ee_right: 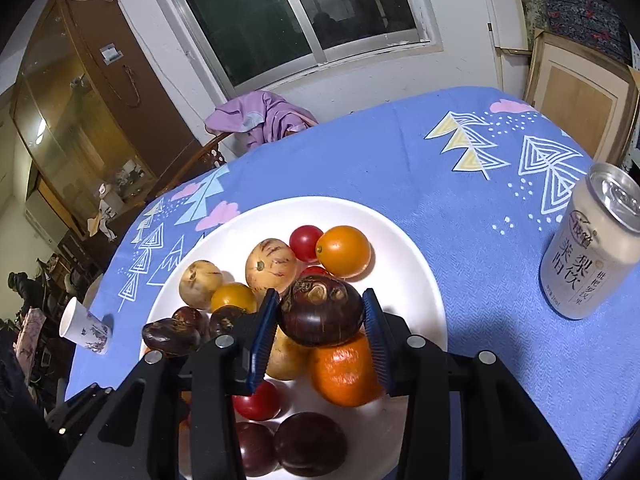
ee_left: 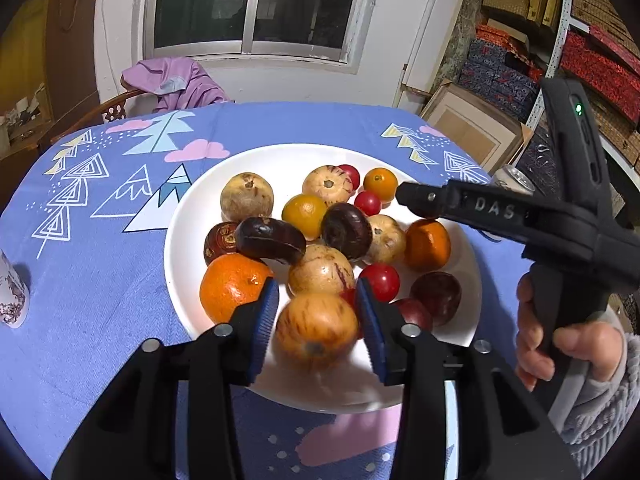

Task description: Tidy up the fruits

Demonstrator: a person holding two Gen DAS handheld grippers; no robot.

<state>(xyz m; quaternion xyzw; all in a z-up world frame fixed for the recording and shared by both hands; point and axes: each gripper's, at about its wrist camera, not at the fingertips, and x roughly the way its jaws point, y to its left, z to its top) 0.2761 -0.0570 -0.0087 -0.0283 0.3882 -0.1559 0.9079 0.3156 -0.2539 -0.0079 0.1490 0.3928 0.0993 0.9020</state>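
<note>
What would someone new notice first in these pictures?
A white plate heaped with mixed fruit sits mid-table on a blue patterned tablecloth. The right gripper clamps a dark brown fruit above the pile; a striped yellowish fruit lies between the left gripper's jaws. A drink can stands right.

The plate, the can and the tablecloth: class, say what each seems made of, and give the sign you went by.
Plate: likely glazed ceramic, possibly melamine; smooth, glossy white with soft reflections.
Can: metal, probably aluminium; bare silvery top with a pull tab, printed matte cream wall.
Tablecloth: woven fabric, matte; a fine ribbed weave shows, printed with trees and clouds.
</note>
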